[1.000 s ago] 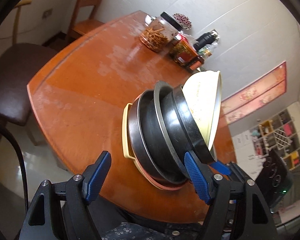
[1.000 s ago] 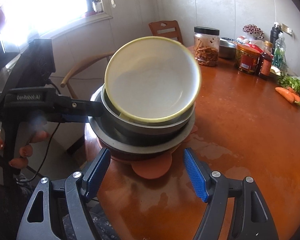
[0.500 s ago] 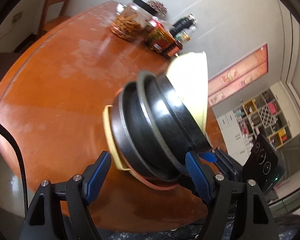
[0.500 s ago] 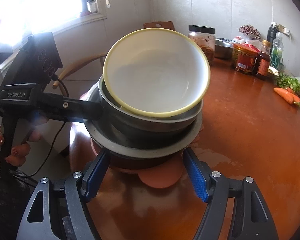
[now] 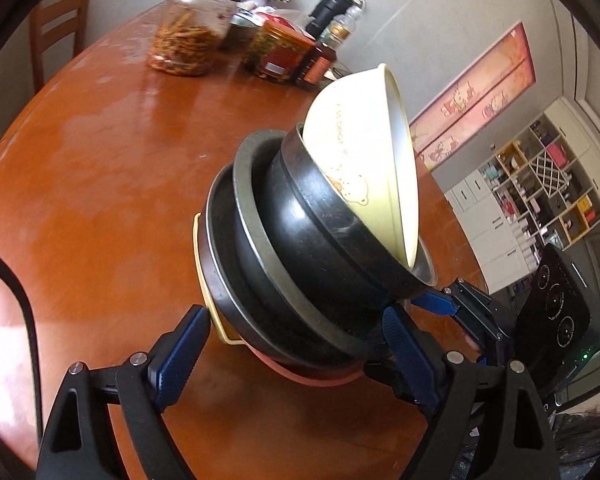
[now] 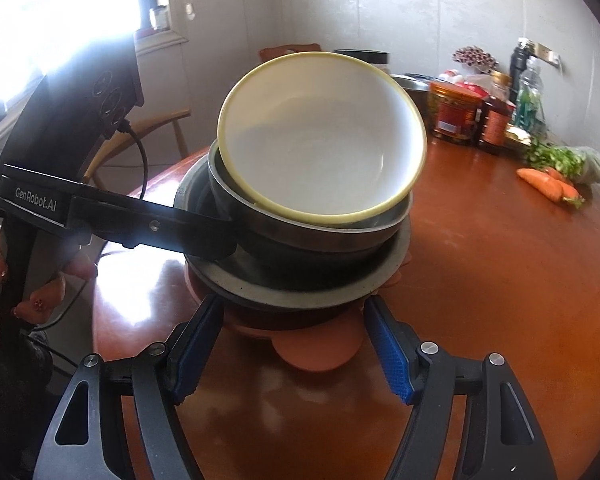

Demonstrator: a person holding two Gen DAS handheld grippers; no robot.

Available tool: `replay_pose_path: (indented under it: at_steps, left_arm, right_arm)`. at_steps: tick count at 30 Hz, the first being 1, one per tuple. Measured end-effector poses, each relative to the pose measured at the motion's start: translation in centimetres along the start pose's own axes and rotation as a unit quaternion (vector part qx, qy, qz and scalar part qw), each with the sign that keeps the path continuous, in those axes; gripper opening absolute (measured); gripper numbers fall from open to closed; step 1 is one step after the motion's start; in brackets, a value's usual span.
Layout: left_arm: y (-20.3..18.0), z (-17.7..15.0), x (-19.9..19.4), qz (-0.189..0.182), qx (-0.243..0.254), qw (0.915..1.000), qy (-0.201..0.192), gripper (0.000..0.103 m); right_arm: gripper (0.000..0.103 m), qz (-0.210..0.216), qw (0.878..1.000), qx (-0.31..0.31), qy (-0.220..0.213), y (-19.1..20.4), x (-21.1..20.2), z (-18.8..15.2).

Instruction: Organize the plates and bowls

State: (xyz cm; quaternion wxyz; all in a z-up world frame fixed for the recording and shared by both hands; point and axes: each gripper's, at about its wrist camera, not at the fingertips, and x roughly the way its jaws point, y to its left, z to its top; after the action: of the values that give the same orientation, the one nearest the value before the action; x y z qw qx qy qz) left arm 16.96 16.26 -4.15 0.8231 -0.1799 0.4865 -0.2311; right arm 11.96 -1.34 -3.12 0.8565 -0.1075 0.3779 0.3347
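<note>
A stack of dishes stands near the edge of the orange table [image 5: 100,180]. A tilted cream bowl [image 5: 360,160] [image 6: 320,148] is on top, inside a black bowl [image 5: 312,232]. Under them lie a grey-rimmed plate [image 6: 228,284], dark plates and an orange plate [image 6: 312,354]. My left gripper [image 5: 294,344] straddles the stack's lower part. Its jaws are opening, and the pads do not press on the dishes. From the right wrist view, one of its fingers [image 6: 204,236] lies against the black bowl. My right gripper [image 6: 290,344] is open, a finger on either side of the lowest plates.
Jars [image 5: 184,36], a red tin [image 5: 276,56] and bottles [image 6: 520,60] stand at the table's far side. Carrots [image 6: 548,184] and greens lie to the right. A wooden chair [image 5: 56,20] is beyond the table. A person's hand [image 6: 40,292] holds the left gripper.
The left gripper's jaws have widened and it has rolled and come closer to the stack. The right gripper has moved forward until its fingers flank the stack's base.
</note>
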Motion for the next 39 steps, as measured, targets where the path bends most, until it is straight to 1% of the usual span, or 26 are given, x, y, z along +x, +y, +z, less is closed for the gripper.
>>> replay_pose_path:
  at_steps: [5,12,17,21,27,32,36,39]
  left_arm:
    - [-2.5,1.5,2.2,0.004,0.022,0.9997,0.012,0.089]
    - [-6.7,3.5,5.9,0.008,0.047,0.9983,0.032,0.09]
    - [-9.4,4.5,8.2,0.011,0.061,0.9973,0.041,0.09]
    - [-11.5,5.1,9.8,0.022,0.063,0.9969,0.042,0.09]
    - [-14.0,5.4,11.2,0.043,0.069,0.9962,0.031,0.09]
    - [-14.8,5.4,11.8,0.048,0.069,0.9961,0.026,0.09]
    - [-15.5,5.3,11.8,0.063,0.077,0.9949,0.017,0.09]
    - [-15.7,5.1,11.7,0.064,0.074,0.995,0.016,0.09]
  right_arm:
    - [0.074,-0.014,1.0,0.017,-0.004,-2.5,-0.8,-0.7]
    - [0.074,-0.046,0.998,0.037,-0.003,-6.8,-2.5,-2.0]
    - [0.074,-0.06,0.997,0.05,-0.001,-9.6,-3.7,-2.7]
    - [0.074,-0.066,0.996,0.055,-0.003,-11.9,-4.6,-3.0]
    - [0.074,-0.065,0.996,0.059,-0.004,-13.9,-5.4,-3.4]
    - [0.074,-0.064,0.996,0.066,-0.006,-15.2,-5.7,-3.5]
    - [0.074,-0.059,0.996,0.072,-0.01,-15.6,-5.9,-3.6]
    - [0.074,-0.062,0.995,0.072,-0.011,-15.5,-5.9,-3.7]
